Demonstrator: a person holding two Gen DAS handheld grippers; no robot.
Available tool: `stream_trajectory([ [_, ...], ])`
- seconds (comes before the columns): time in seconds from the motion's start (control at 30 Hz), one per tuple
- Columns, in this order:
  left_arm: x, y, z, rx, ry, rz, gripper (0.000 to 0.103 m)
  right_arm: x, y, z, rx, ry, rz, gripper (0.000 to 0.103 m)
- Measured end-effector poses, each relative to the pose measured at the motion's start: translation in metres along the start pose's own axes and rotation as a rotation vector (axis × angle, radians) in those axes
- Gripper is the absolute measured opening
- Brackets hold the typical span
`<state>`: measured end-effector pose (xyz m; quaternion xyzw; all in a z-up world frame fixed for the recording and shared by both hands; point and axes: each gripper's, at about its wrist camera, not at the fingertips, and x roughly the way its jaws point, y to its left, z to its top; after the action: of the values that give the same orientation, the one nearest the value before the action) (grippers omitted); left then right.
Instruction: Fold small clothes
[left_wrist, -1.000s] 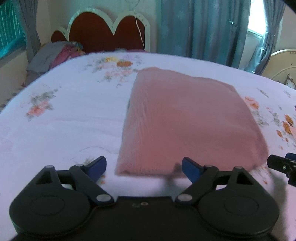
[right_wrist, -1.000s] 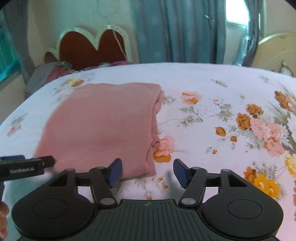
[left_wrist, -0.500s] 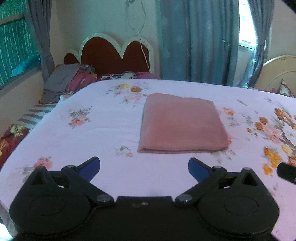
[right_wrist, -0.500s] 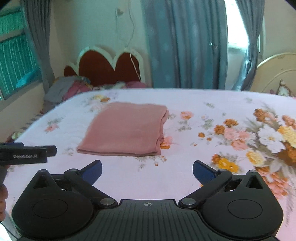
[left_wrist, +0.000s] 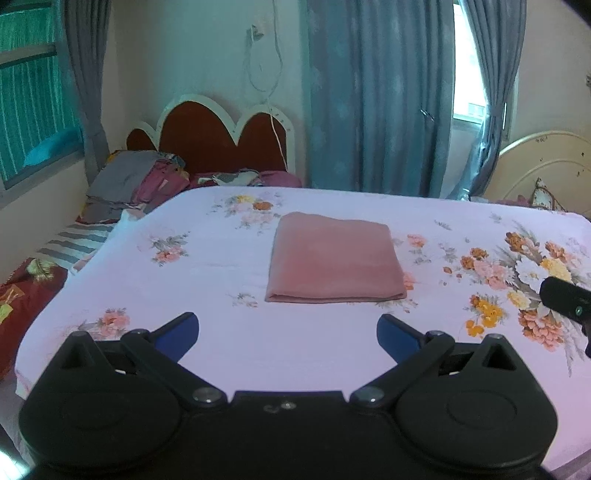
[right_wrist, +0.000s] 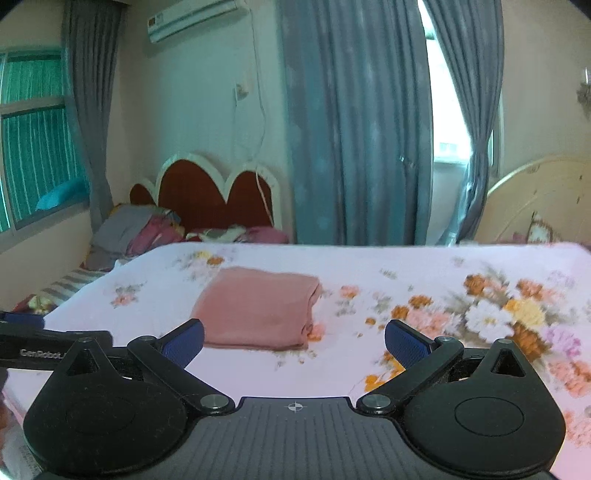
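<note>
A pink garment (left_wrist: 334, 258) lies folded into a neat rectangle on the floral bedsheet (left_wrist: 184, 280); it also shows in the right wrist view (right_wrist: 258, 310). My left gripper (left_wrist: 288, 334) is open and empty, held well back from the garment, above the near part of the bed. My right gripper (right_wrist: 293, 341) is open and empty, also pulled back from it. The right gripper's body shows at the right edge of the left wrist view (left_wrist: 567, 299), and the left gripper's at the left edge of the right wrist view (right_wrist: 44, 341).
A red scalloped headboard (left_wrist: 221, 140) and a pile of clothes (left_wrist: 133, 184) stand at the far left of the bed. Blue curtains (left_wrist: 369, 103) hang behind. A cream headboard (left_wrist: 543, 166) is at the far right. The bed's left edge drops to a striped mattress (left_wrist: 70, 243).
Both grippers have drawn back and risen away from the folded pink garment, and their jaws have opened wider. The garment stays folded on the bed.
</note>
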<state>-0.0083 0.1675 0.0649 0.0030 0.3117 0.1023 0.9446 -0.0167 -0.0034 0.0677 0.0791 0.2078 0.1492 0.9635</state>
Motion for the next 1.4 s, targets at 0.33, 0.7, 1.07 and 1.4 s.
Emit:
stream_trajectory([
  [0.33,-0.016,-0.002,-0.002,0.008,-0.020,0.010,0.103,-0.017,-0.006,0.001,0.007,-0.030,0.019,0.103],
  [0.7,-0.020,-0.003,-0.004,0.019,-0.028,0.015,0.103,-0.016,-0.009,0.000,0.005,-0.032,0.029,0.103],
  [1.07,-0.018,0.000,-0.001,0.018,-0.028,0.026,0.103,-0.013,-0.009,0.000,0.002,-0.027,0.039,0.103],
  [1.4,-0.018,0.000,-0.001,0.019,-0.028,0.027,0.103,-0.010,-0.008,-0.001,0.004,-0.023,0.047,0.103],
])
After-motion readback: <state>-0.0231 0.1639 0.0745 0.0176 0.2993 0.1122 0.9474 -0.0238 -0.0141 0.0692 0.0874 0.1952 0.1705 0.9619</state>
